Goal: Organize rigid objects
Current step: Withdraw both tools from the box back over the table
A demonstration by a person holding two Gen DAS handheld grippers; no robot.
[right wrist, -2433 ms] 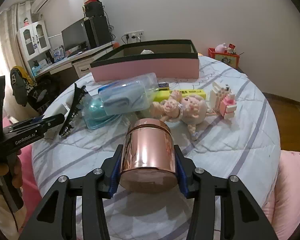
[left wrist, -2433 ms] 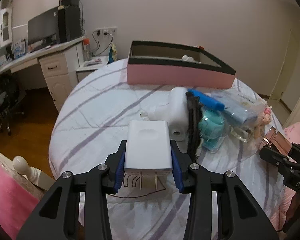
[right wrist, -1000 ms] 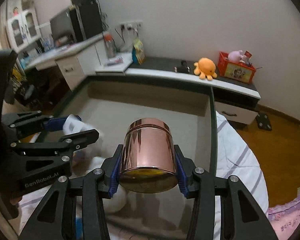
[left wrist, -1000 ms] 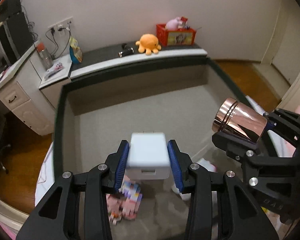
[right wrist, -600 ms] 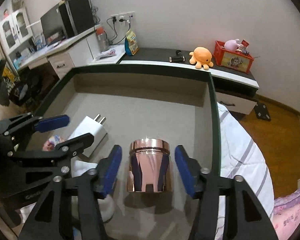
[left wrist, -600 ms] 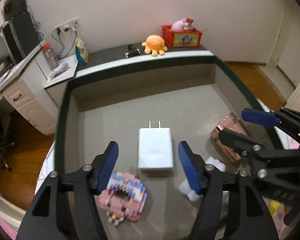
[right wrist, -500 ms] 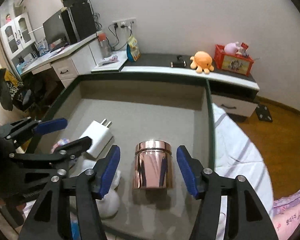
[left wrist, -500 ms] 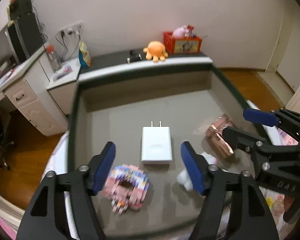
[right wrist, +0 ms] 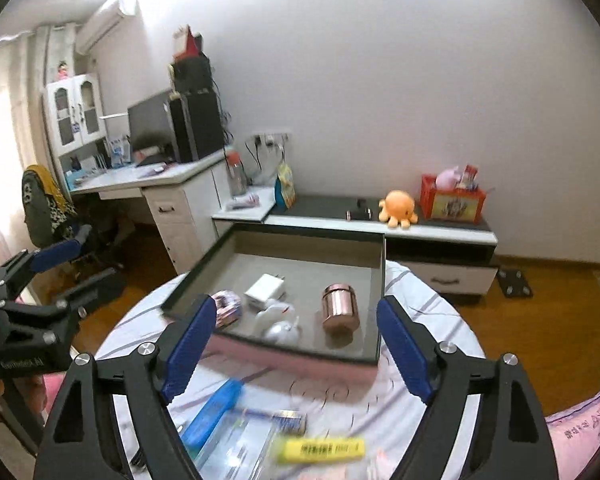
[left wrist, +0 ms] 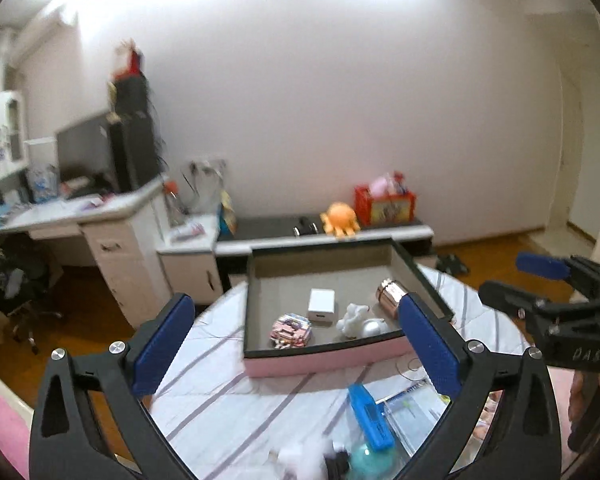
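Note:
The pink box (left wrist: 320, 358) with a dark rim sits at the far side of the round bed. On its grey floor lie the white charger (left wrist: 322, 300) and the copper jar (left wrist: 390, 296), the jar to the right. From the right wrist the charger (right wrist: 266, 286) and jar (right wrist: 340, 306) show in the same box (right wrist: 284, 354). My left gripper (left wrist: 294, 316) is back from the box and above it, its jaws opening with nothing between them. My right gripper (right wrist: 295, 312) hangs likewise, its jaws opening and empty. Each gripper shows in the other's view: right (left wrist: 516, 278), left (right wrist: 76, 266).
The box also holds a pink block toy (left wrist: 292, 326) and a white figure (left wrist: 356, 318). On the striped sheet near me lie a blue stick (left wrist: 370, 416), a clear pouch (left wrist: 412, 412) and a yellow bar (right wrist: 320, 448). A desk and low cabinet stand behind the bed.
Both grippers let go over the box: the charger and the jar now lie on its floor. Both have since pulled back and up, with jaws spread wider.

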